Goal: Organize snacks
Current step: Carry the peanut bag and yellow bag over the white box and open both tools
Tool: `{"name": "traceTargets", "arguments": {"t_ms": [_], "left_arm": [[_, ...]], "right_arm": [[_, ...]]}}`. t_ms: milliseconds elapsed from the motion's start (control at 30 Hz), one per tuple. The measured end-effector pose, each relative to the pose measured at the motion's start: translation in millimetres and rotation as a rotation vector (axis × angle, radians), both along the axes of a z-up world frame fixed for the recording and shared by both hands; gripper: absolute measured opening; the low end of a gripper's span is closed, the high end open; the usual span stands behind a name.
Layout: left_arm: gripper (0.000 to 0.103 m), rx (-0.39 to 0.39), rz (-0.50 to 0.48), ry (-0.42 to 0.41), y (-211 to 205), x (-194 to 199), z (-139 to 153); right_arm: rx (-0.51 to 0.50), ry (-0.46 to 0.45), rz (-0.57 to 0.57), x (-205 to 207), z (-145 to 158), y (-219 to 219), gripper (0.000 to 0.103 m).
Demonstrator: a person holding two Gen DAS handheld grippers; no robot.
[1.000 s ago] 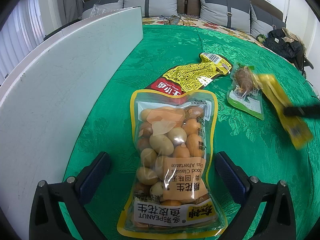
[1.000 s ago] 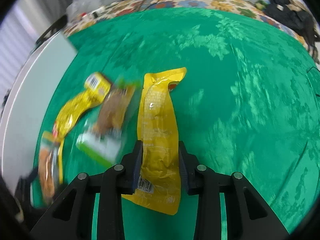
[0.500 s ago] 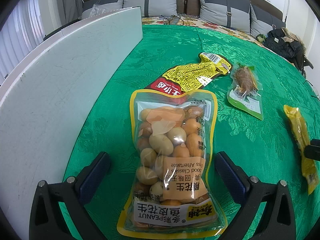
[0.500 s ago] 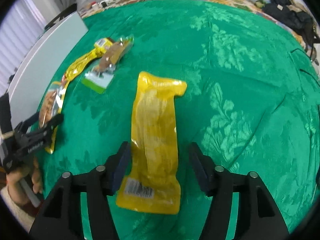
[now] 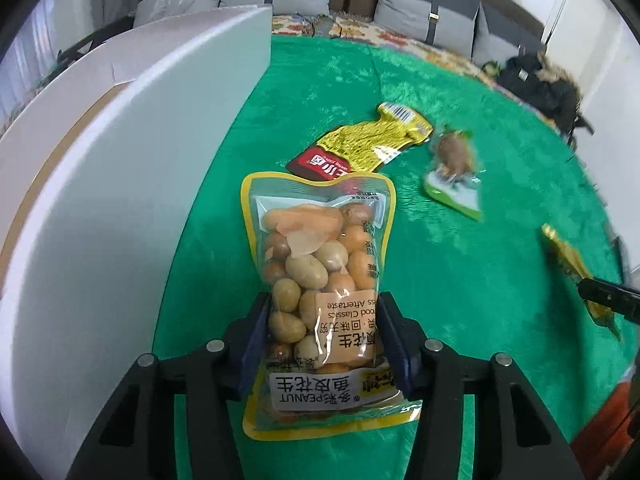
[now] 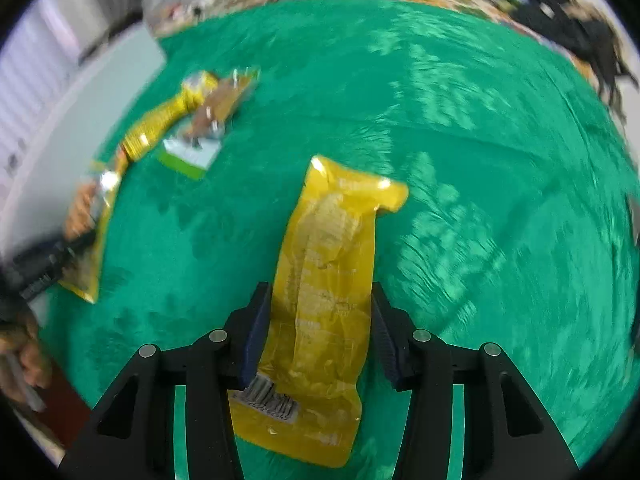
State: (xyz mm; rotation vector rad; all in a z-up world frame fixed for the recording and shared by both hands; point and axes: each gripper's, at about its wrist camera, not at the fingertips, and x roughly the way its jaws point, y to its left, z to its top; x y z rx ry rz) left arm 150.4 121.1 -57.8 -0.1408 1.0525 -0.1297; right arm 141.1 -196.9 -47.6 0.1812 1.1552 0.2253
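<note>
Green brocade cloth [image 5: 332, 92] is carrying every packet. I am gripping with the left gripper [image 5: 320, 332]; its jaws are pressing both side edges of the peanut pouch [image 5: 320, 264], which is lying flat beside the white board [image 5: 132, 184]. I judge this pouch light but lumpy, with slick film, so I am taking it across the lower filled body, not the thin seal. The right gripper [image 6: 316, 330] is bracketing the yellow packet [image 6: 320, 300]; whether its pads are pinching or merely touching, I cannot tell. That packet looks thin, limp and crinkly. The green-edged packet [image 5: 454, 174] and red-and-yellow wrapper [image 5: 360, 146] are lying apart.
</note>
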Motion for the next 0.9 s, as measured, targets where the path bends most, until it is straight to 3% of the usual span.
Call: {"name": "traceTargets", "arguments": {"t_ms": [67, 133, 200, 433, 533, 667, 800, 900], "left_arm": [[0.052, -0.050, -0.009, 0.006, -1, -9, 4], [0.052, -0.107, -0.015, 0.006, -2, -20, 11], [0.052, -0.175, -0.016, -0.011, 1, -31, 25], [0.052, -0.301, 0.054, -0.149, 55, -52, 101], [0.052, -0.277, 0.132, -0.202, 100, -51, 127], [0.052, -0.169, 0.277, -0.217, 169, -45, 136], [0.054, -0.120, 0.396, -0.178, 224, -45, 119], [0.064, -0.027, 0.453, -0.100, 250, -46, 93]], "right_arm": [[0.033, 0.009, -0.015, -8, 3, -6, 0.049], [-0.018, 0.021, -0.011, -9, 2, 0, 0.050], [-0.004, 0.023, -0.002, -12, 6, 8, 0.050], [0.279, -0.040, 0.056, 9, 62, 74, 0.050], [0.375, -0.084, 0.136, 19, 93, 128, 0.050], [0.457, -0.136, 0.283, 27, 130, 226, 0.050], [0.437, -0.183, 0.401, 26, 141, 312, 0.050], [0.438, -0.174, 0.461, 27, 127, 362, 0.055]]}}
